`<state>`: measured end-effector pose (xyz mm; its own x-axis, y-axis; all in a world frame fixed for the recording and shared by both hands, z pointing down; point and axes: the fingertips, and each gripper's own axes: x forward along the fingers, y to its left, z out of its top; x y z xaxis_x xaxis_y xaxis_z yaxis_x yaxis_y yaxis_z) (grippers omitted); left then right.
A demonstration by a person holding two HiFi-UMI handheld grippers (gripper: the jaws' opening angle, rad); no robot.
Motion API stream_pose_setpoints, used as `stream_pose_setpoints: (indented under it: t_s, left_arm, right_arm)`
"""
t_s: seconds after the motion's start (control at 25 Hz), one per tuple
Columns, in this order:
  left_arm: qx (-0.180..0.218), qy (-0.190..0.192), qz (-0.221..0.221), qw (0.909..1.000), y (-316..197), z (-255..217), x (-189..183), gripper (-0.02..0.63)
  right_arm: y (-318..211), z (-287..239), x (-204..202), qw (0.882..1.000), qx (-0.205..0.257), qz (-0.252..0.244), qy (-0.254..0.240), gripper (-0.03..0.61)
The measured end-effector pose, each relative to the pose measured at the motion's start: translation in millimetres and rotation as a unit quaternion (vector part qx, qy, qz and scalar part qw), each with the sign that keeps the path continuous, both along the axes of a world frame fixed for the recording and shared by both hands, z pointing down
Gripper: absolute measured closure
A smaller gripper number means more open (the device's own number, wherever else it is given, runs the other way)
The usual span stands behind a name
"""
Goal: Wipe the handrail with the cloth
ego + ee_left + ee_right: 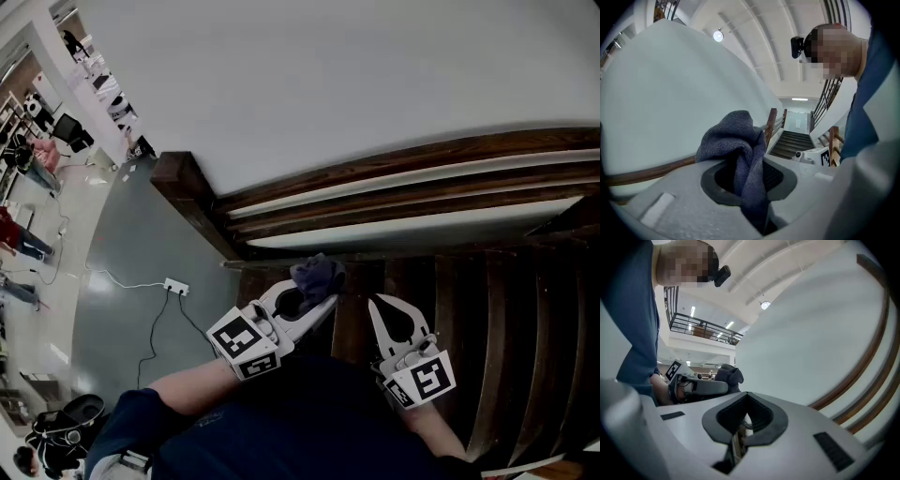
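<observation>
Wooden stairs (487, 319) run beside a white wall (328, 75). Left claw (323, 289) is closed on the dark blue cloth (317, 272), which bunches up above its tips. The cloth is just below the brown handrail (422, 155) on the wall; if it touches, I cannot tell. Right claw (377, 305) is near beside the left one, jaws together, holding nothing.

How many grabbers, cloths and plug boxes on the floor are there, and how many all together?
Grippers: 2, the left gripper and the right gripper
Cloth: 1
Power strip on the floor: 1
Total: 4
</observation>
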<state>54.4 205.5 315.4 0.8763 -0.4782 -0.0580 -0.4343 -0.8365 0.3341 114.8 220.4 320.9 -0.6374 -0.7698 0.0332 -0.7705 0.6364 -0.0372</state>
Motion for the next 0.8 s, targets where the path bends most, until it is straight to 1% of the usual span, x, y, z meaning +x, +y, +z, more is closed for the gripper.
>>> stream_pose_setpoints:
  t_s: [0.2,0.4,0.8]
  left_arm:
    - [0.001,-0.002,0.0,1.0,3.8,2.0,-8.1,0.532]
    - [-0.002,-0.001,-0.011,0.9999,6.3,3.3,-10.6,0.532]
    - [-0.008,-0.019,-0.016,0.9997,12.0,5.6,-2.4,0.532]
  right_arm:
    - [2.4,2.3,-8.9,1.0,-0.002,-0.003,0.0,0.571]
    - [4.5,4.0,-10.8,1.0,-0.005,-0.012,0.0,0.571]
    - [6.8,1.2,2.9,0.999,-0.002,-0.009,-0.037,0.571]
